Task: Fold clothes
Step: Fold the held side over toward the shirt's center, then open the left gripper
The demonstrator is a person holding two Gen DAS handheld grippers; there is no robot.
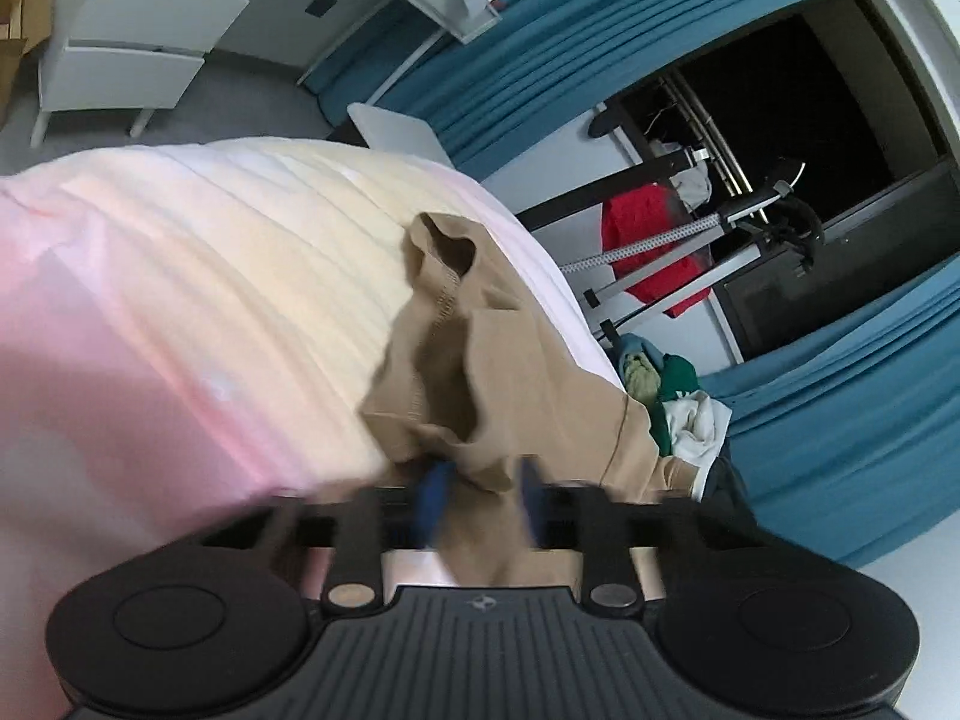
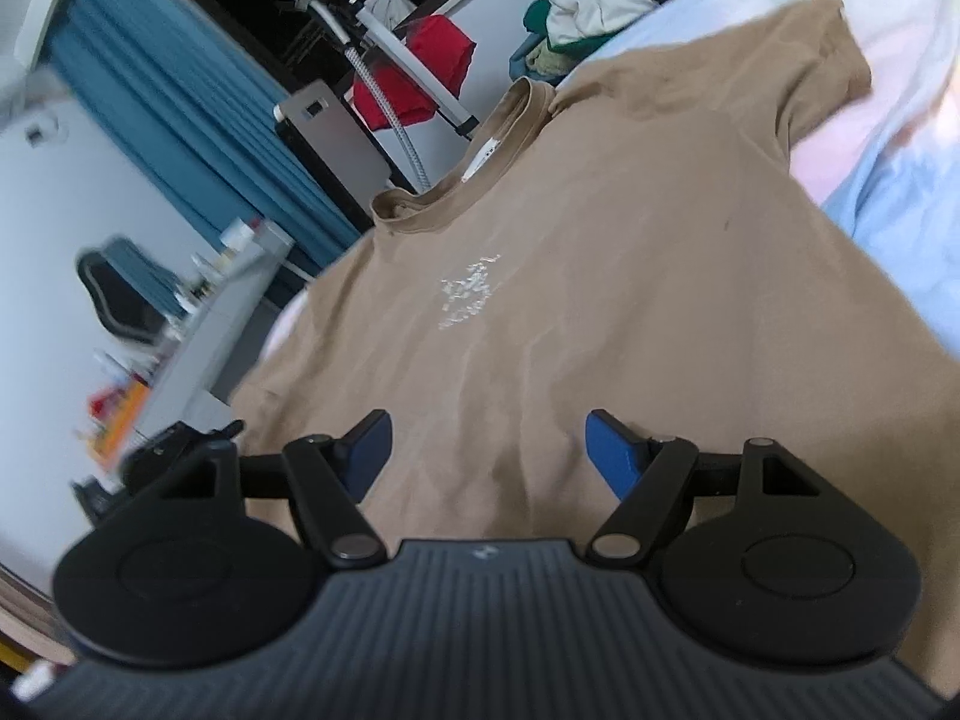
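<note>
A tan T-shirt lies front-up and spread flat on the bed, with its collar at the far end and a pale print on the chest. My right gripper hovers over the shirt's lower front, open, with nothing pinched. In the left wrist view a bunched sleeve of the same T-shirt rises off the pastel bed cover. The blurred blue fingers of my left gripper stand close together with this tan cloth between them.
A heap of mixed clothes lies at the bed's far corner. Beyond it stand a garment steamer pole with a red garment, teal curtains and white drawers. A cluttered desk runs along the bed's left side.
</note>
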